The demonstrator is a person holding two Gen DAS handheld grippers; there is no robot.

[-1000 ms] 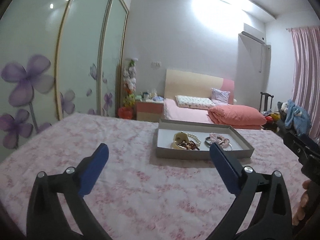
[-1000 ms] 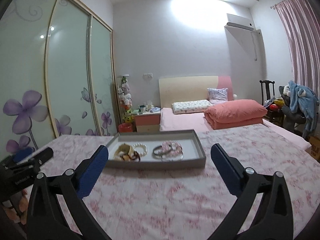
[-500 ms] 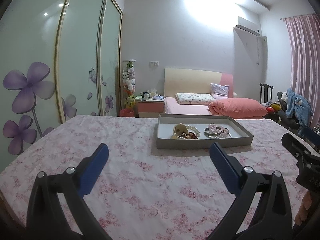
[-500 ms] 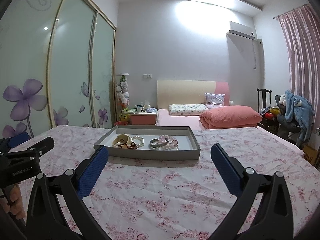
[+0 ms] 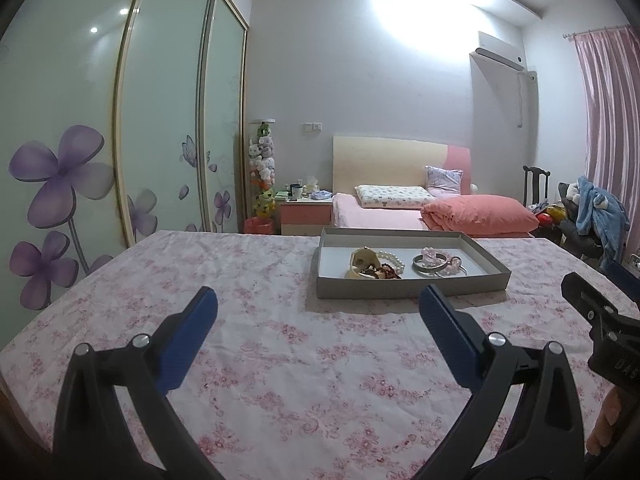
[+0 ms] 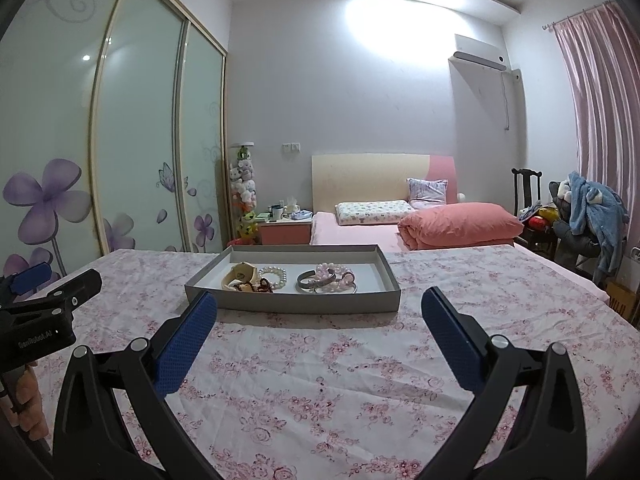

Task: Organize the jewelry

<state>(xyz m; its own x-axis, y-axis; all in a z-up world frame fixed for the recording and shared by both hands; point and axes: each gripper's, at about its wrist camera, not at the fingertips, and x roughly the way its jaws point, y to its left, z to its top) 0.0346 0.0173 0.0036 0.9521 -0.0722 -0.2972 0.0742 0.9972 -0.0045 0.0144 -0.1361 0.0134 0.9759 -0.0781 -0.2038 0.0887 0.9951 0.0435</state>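
Grey tray (image 6: 292, 303) of jewelry (image 6: 326, 278) on floral tabletop (image 6: 320, 380); left tool (image 5: 318, 308) and right tool (image 6: 319, 312) both spread wide, holding nothing.

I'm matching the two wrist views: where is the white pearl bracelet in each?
Left wrist: pearl bracelet right of centre, in the grey tray, between the cream piece and silver bangle.
Right wrist: pearl bracelet left of centre, in the tray's left half.
Shared landmark: folded salmon quilt on the far bed.
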